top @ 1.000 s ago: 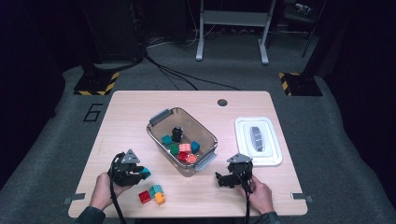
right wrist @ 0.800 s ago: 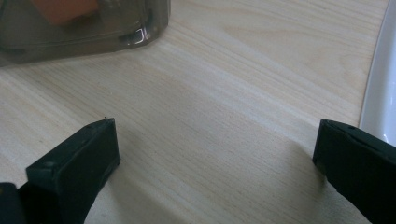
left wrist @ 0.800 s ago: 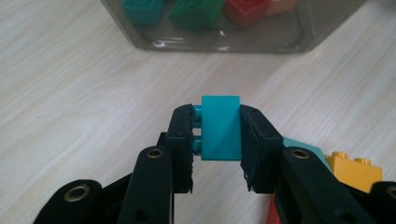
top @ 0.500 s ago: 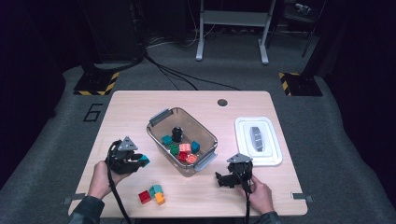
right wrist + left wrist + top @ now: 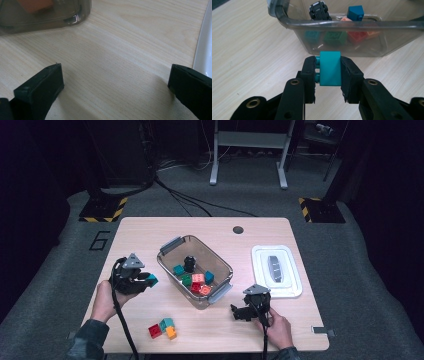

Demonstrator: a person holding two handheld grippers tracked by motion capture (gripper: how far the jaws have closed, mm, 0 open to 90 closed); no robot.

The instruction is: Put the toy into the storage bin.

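While the scene is being read from the table's left edge to its right edge, these things are being seen:

Left gripper [image 5: 142, 281]: it is being held above the table [image 5: 150, 232] near the left edge, beside the clear bin's left long wall, with its jaws being pressed shut on a block.
Teal block [image 5: 330, 68]: it is being clamped between the two black jaws in the left gripper view, its studs being turned toward one jaw; it is being kept clear of the tabletop and just short of the bin's wall.
Loose blocks: a red block [image 5: 154, 330], a teal-green block [image 5: 166, 323] and an orange block [image 5: 171, 333] are lying bunched together near the table's front edge, the three seeming to touch.
Clear bin [image 5: 168, 261]: it is sitting at the table's middle, turned at an angle to the edges; coloured blocks are being held inside it along with a small black toy car [image 5: 189, 263].
Right gripper [image 5: 239, 312]: it is being rested low near the front edge, just off the bin's nearest corner, with its jaws being held wide apart and nothing between them, as the right gripper view shows.
White lid [image 5: 261, 270]: it is lying flat toward the right edge, apart from the bin.
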